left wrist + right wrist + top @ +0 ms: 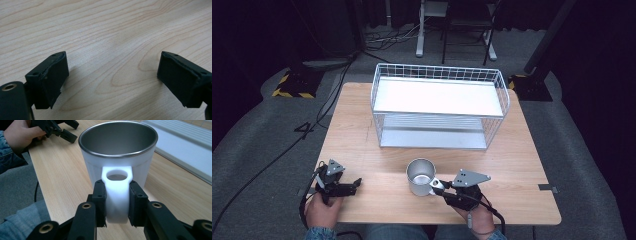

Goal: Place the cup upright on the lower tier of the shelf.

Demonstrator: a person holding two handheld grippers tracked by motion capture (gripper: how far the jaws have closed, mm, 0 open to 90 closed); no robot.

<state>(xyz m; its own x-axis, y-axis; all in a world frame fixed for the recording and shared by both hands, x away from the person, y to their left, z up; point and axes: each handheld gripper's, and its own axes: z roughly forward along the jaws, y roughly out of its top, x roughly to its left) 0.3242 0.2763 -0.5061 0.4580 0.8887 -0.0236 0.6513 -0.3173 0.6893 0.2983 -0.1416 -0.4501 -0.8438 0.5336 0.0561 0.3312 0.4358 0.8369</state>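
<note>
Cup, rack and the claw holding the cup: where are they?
cup (117,152), right gripper view, inside wall below the rim
rack (439,97), high view, white top shelf
right claw (117,203), right gripper view, between its tips, shut on the cup's handle

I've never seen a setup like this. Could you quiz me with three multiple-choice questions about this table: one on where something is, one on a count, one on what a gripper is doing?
1. Where does the mug stand?
A. on the rack's top shelf
B. on the table in front of the rack
C. on the floor

2. How many shelves does the wire rack have?
A. one
B. two
C. four

3. What is the right gripper doing?
A. clamping the mug's handle
B. hanging open over bare wood
C. gripping the rack

Answers: 1 B, the mug sits on the table near the person. 2 B, an upper and a lower shelf show. 3 A, its jaws press both sides of the white handle.
</note>
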